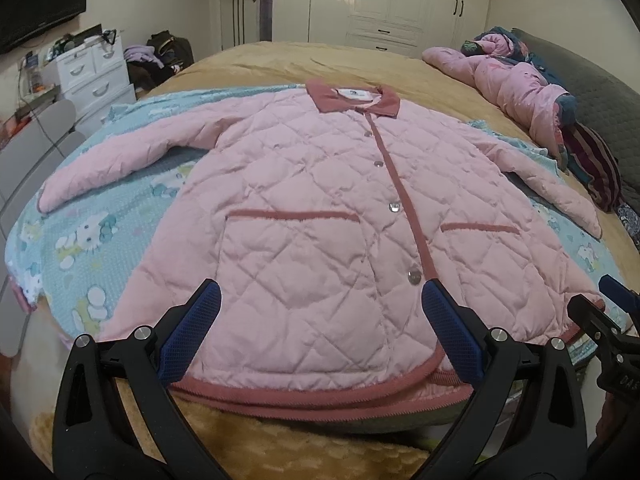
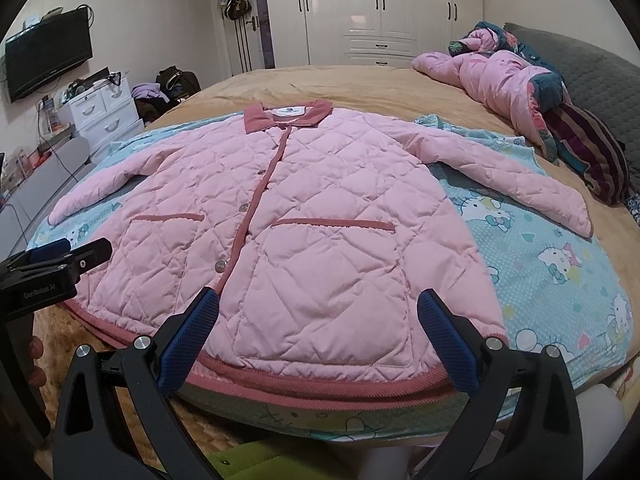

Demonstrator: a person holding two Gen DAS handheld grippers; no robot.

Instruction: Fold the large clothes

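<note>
While poised over the near hem, both claws released: left gripper (image 1: 320,328) and right gripper (image 2: 318,330) spread wide, nothing between the pads, tilted down at the bed. Just beyond, pink quilted jacket (image 1: 320,208) lying flat and face up on the cartoon-print sheet (image 1: 92,240), buttoned shut, hem nearest, collar (image 1: 352,98) farthest. Both sleeves out to the sides, left sleeve (image 1: 120,156) and right sleeve (image 2: 520,176). No fold made yet by the look of it; sleeves and body all left to do. Farther back, crumpled pink quilt (image 2: 492,76), then wardrobe (image 2: 380,8).
</note>
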